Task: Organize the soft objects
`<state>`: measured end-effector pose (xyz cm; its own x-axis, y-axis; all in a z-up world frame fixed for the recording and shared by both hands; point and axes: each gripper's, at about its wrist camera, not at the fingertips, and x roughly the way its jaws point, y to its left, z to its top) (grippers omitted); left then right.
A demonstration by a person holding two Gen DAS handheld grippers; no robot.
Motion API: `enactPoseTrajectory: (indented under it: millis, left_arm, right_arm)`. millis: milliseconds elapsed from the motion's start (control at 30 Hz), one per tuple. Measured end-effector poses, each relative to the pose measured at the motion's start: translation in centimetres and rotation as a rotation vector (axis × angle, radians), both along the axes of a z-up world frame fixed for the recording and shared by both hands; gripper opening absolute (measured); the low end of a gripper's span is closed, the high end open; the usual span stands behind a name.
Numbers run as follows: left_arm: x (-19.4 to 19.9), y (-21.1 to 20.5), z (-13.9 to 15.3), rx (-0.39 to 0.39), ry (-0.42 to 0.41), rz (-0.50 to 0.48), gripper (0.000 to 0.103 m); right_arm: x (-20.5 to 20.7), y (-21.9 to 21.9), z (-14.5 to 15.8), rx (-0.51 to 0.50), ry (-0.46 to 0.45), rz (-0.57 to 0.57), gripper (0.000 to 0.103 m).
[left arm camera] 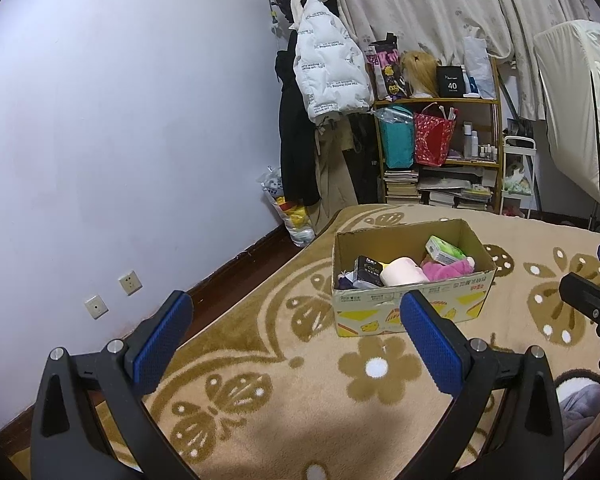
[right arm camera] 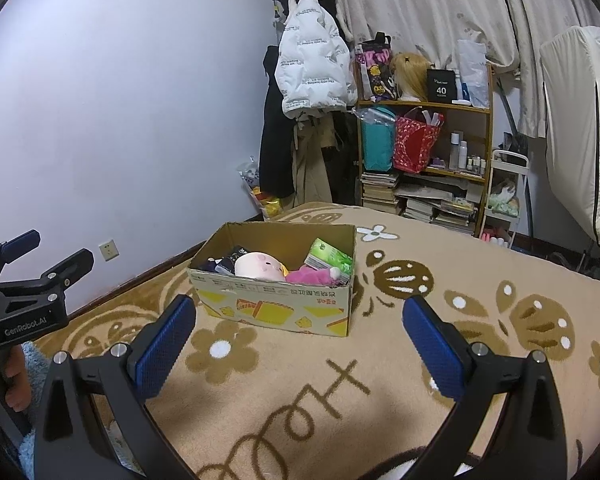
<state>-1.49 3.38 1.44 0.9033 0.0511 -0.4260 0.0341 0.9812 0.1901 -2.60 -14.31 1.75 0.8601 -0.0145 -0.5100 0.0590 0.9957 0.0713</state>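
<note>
A cardboard box [left arm camera: 412, 304] stands on the beige flowered blanket [left arm camera: 284, 408]; it also shows in the right wrist view [right arm camera: 272, 306]. Inside lie a pale pink plush [left arm camera: 403, 273], a bright pink plush [left arm camera: 448, 269], a green tissue pack [left arm camera: 444, 251] and a dark pack [left arm camera: 367, 272]. The same items show in the right wrist view: pale plush [right arm camera: 258, 265], pink plush [right arm camera: 310, 275], green pack [right arm camera: 326, 258]. My left gripper [left arm camera: 296, 334] is open and empty, near side of the box. My right gripper [right arm camera: 300, 338] is open and empty, also short of the box.
The other gripper shows at each view's edge: the right one [left arm camera: 592, 300], the left one [right arm camera: 32, 280]. A coat rack with a white jacket [left arm camera: 328, 72] and a cluttered shelf [left arm camera: 440, 148] stand beyond the bed. A wall [left arm camera: 120, 140] runs along the left.
</note>
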Motion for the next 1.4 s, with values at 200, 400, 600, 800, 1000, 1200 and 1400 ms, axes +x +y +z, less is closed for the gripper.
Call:
enactPoseTrajectory:
  millis: [200, 400, 600, 800, 1000, 1200, 1400]
  left_arm:
    - [0.0, -0.1, 0.1, 0.0, 0.0, 0.0, 0.103]
    - [-0.1, -0.1, -0.2, 0.0, 0.002, 0.0, 0.103]
    - [-0.4, 0.1, -0.6, -0.003, -0.005, -0.004, 0.103]
    - [-0.5, 0.1, -0.6, -0.001, 0.0, -0.005, 0.103]
    - [-0.7, 0.0, -0.5, 0.001, -0.001, -0.007, 0.103]
    - [-0.9, -0.2, -0.2, -0.001, -0.004, -0.02, 0.103]
    - [-1.0, -0.1, -0.1, -0.007, 0.001, -0.029, 0.103]
  right_arm:
    - [0.0, 0.0, 0.1, -0.001, 0.001, 0.001, 0.103]
    - [-0.1, -0.2, -0.1, 0.002, 0.002, -0.004, 0.103]
    - [-0.2, -0.4, -0.3, 0.004, 0.003, -0.006, 0.103]
    - [-0.2, -0.4, -0.2, 0.004, 0.005, -0.006, 0.103]
    - [-0.2, -0.4, -0.2, 0.003, 0.005, -0.007, 0.103]
    - [-0.4, -0.7, -0.6, 0.006, 0.013, -0.01, 0.103]
    - [-0.2, -0.7, -0.6, 0.008, 0.016, -0.012, 0.103]
